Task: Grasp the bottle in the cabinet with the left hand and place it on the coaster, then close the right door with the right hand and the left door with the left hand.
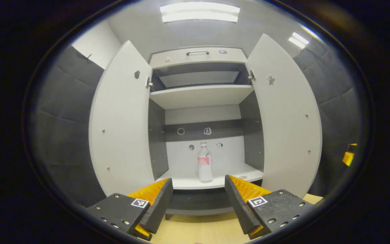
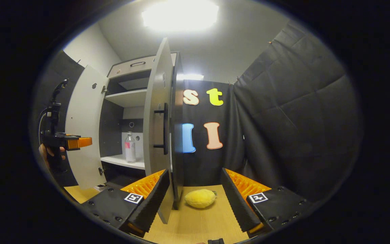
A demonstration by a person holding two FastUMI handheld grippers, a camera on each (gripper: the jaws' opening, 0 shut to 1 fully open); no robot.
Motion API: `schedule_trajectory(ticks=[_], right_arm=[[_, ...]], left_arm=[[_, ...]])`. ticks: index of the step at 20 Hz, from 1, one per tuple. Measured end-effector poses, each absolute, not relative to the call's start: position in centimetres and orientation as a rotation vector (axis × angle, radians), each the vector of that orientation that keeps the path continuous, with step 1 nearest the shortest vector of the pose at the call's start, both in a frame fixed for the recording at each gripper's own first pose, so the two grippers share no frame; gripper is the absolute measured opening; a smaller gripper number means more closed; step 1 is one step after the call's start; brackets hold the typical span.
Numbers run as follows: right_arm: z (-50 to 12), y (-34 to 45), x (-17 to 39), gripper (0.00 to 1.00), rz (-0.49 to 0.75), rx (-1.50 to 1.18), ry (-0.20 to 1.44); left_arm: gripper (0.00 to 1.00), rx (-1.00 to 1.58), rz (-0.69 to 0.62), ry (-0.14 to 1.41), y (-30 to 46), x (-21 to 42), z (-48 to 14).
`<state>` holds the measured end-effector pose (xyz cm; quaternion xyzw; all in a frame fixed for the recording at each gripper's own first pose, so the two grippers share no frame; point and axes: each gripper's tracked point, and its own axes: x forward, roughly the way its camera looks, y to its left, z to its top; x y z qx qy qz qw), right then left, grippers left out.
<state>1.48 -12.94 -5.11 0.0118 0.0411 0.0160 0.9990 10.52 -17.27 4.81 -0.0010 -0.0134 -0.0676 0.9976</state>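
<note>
- Left gripper view: the bottle [image 1: 204, 162] stands upright on the lower shelf [image 1: 215, 182] of the cabinet [image 1: 196, 56], near the shelf's front edge and about midway between its side walls
- The left hand-held gripper [image 1: 198, 195] is outside the cabinet, fingers wide apart and empty, lined up so the bottle sits in the gap between them, well short of contact
- Both doors stand open, the left door [image 1: 122, 122] and the right door [image 1: 284, 118] flanking the opening, so the way in looks free
- To do the reach well, I would go straight in at the bottle's mid-body, level, and close only once both fingers are beside it; a clear plastic bottle like this probably tips easily if one finger nudges it first
- Right gripper view: the right hand-held gripper [image 2: 195, 195] hangs over the counter [image 2: 195, 223], fingers apart and holding nothing, the right door's edge [image 2: 159, 135] just in front of its left finger
- A yellow plush toy [image 2: 200, 198] lies on the counter between its fingers, farther off
- The left hand-held gripper [image 2: 80, 142], in a hand [image 2: 47, 152], is seen before the left door; the bottle [image 2: 130, 147] stands on the shelf
- I cannot find the coaster
</note>
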Motion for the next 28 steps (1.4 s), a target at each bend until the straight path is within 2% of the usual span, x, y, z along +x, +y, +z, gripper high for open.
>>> schedule_trajectory(ticks=[10,17,28], right_arm=[[-5.4,-16.0,3.5,0.97,-0.179,0.016,0.095],[-6.1,-16.2,4.8,0.97,-0.282,0.008,0.120],[-7.8,-14.6,5.4,0.97,-0.321,-0.056,0.172]], left_arm=[[0.90,-0.064,-0.265,0.000,-20.6,24.1,3.4],[0.90,-0.052,-0.289,0.012,-21.0,32.1,1.3],[0.90,-0.105,-0.315,0.102,-22.1,40.5,-3.5]])
